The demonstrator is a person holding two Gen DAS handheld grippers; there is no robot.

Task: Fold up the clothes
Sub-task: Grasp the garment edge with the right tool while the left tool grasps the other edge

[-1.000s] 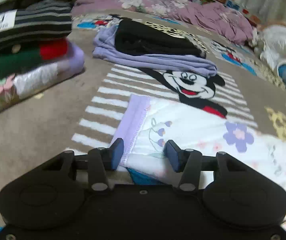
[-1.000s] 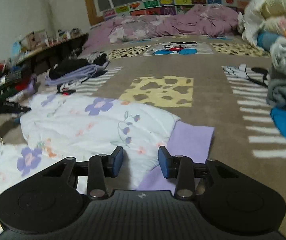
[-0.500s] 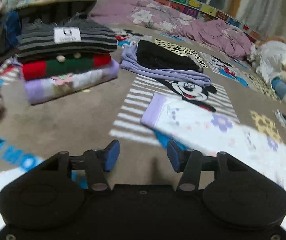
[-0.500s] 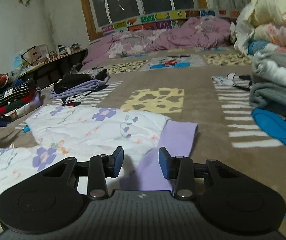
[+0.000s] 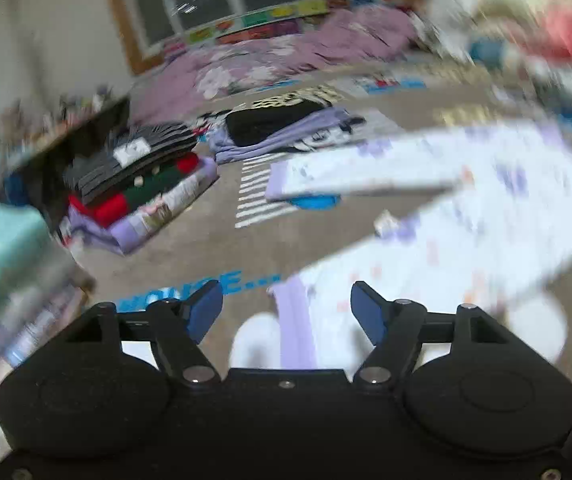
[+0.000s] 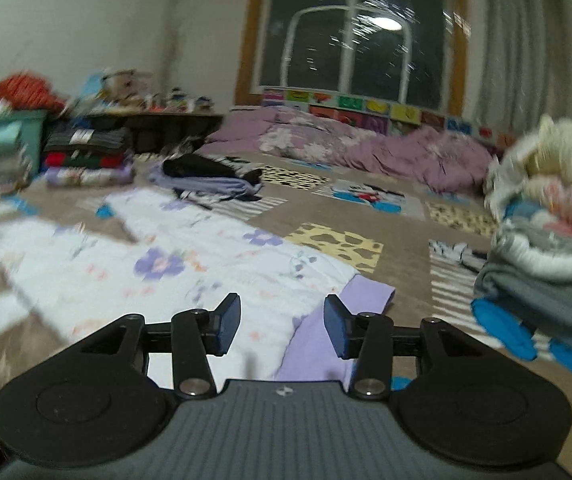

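Right wrist view gives us the steadier picture: our right hand-held gripper hangs low over the white floral garment, its blue pads spread apart with nothing between them, the purple cuff lying just under and ahead of the right pad. That garment is spread out long and flat on the patterned blanket that covers the floor, and we see no fold in it yet, so we judge this piece is barely begun. Some work does look finished: a neat folded stack sits far left, and a black and lilac pile lies beyond the floral garment, though whether that pile is properly folded we can't tell. To the right a heap of bedding and clothes rises, and if that is the queue, plenty is left. Over to the left wrist view, and it is smeared with motion blur; our left hand-held gripper has its pads wide apart and empty too, hovering by a purple hem of the floral garment at its other end. This view alone shows the stack up close, striped piece on top, red and green beneath. The right view alone shows the dark window and the heap.
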